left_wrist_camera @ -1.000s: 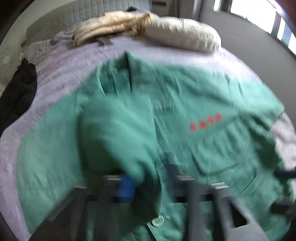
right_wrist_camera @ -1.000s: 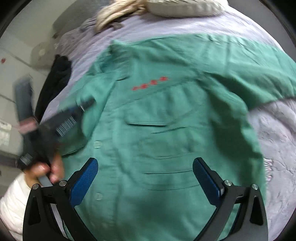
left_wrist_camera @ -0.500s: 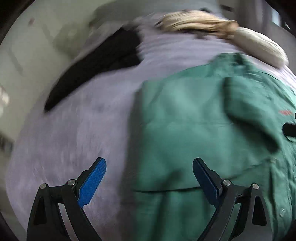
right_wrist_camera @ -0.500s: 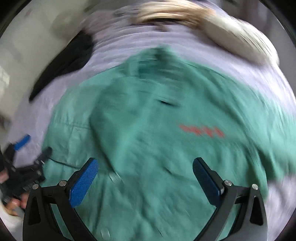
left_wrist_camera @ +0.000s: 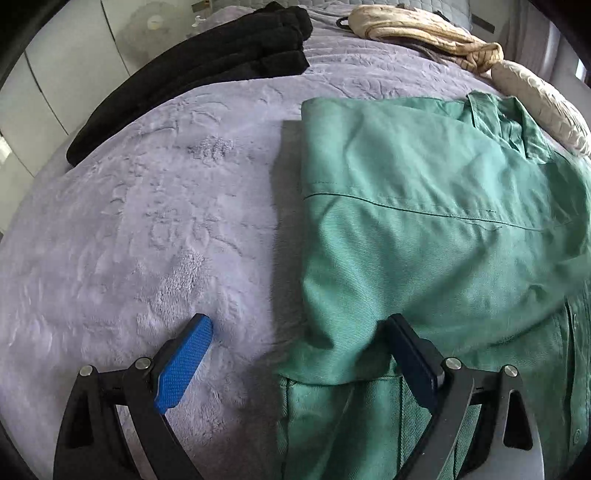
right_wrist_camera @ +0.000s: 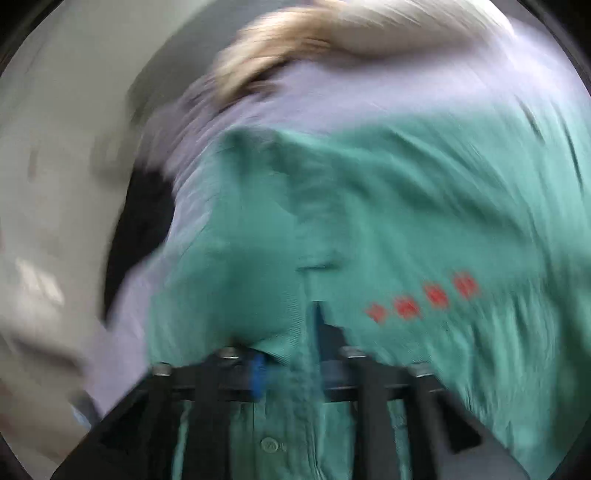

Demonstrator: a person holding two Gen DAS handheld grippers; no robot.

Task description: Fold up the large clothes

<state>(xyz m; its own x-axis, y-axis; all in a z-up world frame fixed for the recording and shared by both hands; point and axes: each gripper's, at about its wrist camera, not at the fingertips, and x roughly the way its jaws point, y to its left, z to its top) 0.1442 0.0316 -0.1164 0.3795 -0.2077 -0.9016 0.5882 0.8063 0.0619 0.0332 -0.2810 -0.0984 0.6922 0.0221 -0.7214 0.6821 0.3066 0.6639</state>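
Note:
A large green button shirt [left_wrist_camera: 424, 221] lies on the lilac bed cover [left_wrist_camera: 147, 221], with its left side folded in over the body. My left gripper [left_wrist_camera: 299, 339] is open and low over the shirt's left fold edge; one finger is over the cover, the other over the cloth. In the blurred right wrist view the shirt [right_wrist_camera: 406, 221] shows red marks [right_wrist_camera: 424, 299] on the chest. My right gripper [right_wrist_camera: 288, 365] is shut on the shirt's front cloth near the button placket.
A folded black garment [left_wrist_camera: 207, 70] lies at the cover's far left. A beige bundle [left_wrist_camera: 417, 29] and a pale pillow [left_wrist_camera: 535, 99] lie at the head of the bed. White cupboard doors [left_wrist_camera: 66, 74] stand beyond the left bed edge.
My left gripper let go of the shirt's left part, opened and swung left to the fold edge. My right gripper went from open above the shirt to shut on its front cloth.

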